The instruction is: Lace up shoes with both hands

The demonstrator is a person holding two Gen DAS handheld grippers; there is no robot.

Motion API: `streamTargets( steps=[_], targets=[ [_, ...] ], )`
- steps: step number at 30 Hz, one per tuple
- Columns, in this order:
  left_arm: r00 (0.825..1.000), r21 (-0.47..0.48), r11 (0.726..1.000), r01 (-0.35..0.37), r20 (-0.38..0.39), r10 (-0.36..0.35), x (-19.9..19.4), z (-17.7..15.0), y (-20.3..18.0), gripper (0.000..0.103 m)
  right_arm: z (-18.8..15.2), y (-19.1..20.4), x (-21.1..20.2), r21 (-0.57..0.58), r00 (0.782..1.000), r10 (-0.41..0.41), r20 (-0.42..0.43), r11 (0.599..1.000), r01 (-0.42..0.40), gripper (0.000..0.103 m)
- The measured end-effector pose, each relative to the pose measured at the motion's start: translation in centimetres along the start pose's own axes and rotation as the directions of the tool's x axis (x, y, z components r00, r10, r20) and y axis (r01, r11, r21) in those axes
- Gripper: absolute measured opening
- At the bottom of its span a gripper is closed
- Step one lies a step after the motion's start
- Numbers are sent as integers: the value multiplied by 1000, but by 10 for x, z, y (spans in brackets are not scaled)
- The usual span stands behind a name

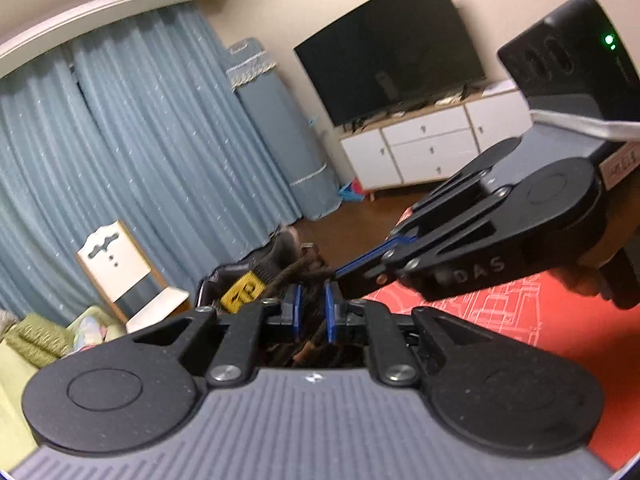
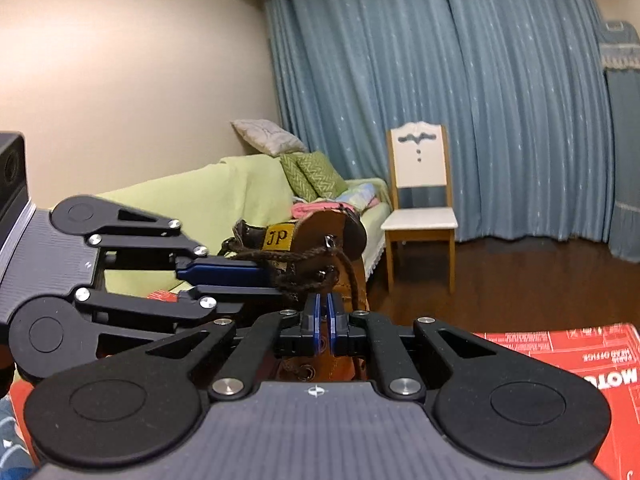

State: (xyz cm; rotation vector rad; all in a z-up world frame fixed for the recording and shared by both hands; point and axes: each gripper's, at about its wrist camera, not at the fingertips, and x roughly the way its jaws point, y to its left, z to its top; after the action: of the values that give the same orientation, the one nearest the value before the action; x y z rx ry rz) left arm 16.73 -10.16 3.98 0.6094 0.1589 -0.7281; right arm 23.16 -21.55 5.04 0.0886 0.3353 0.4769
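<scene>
Right wrist view: one brown boot (image 2: pixel 320 236) dead ahead, one yellow tag (image 2: pixel 277 236) on its tongue, one dark lace (image 2: pixel 280 258) strung across its front. Two grippers at boot: left gripper (image 2: pixel 268 282) reaching in from boot's left, fingers (image 2: pixel 224 272) pinched on lace; right gripper (image 2: pixel 323 308) just below boot's eyelets, fingers (image 2: pixel 316 312) likewise clamped on lace. One red box (image 2: pixel 560 348) beside boot.

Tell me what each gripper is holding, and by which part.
Right gripper: pinches the brown lace just below the upper eyelets of the boot. Left gripper: lace strands lie between its pads, but a grip cannot be told.
</scene>
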Motion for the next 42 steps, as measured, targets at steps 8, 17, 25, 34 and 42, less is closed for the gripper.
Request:
streamTargets(
  steps=[8, 17, 25, 34, 42],
  targets=[
    [999, 28, 1000, -7, -36, 8, -13, -7, -1, 12, 4, -5, -9, -15, 1000, 12, 17, 1000, -11, 10],
    [987, -54, 990, -129, -100, 123, -34, -35, 27, 24, 9, -16, -6, -183, 998, -32, -52, 983, 22, 11],
    [990, -114, 991, -76, -129, 61, -18, -44, 53, 24, 20, -24, 18, -210, 990, 42, -137, 975, -70, 11],
    [992, -84, 996, -32, -124, 22, -6, -48, 64, 24, 23, -25, 25, -220, 981, 74, -178, 969, -113, 11],
    [992, -108, 992, -66, -113, 54, -10, -52, 70, 1, 22, -41, 28, -96, 973, 122, -198, 985, -143, 5]
  ],
)
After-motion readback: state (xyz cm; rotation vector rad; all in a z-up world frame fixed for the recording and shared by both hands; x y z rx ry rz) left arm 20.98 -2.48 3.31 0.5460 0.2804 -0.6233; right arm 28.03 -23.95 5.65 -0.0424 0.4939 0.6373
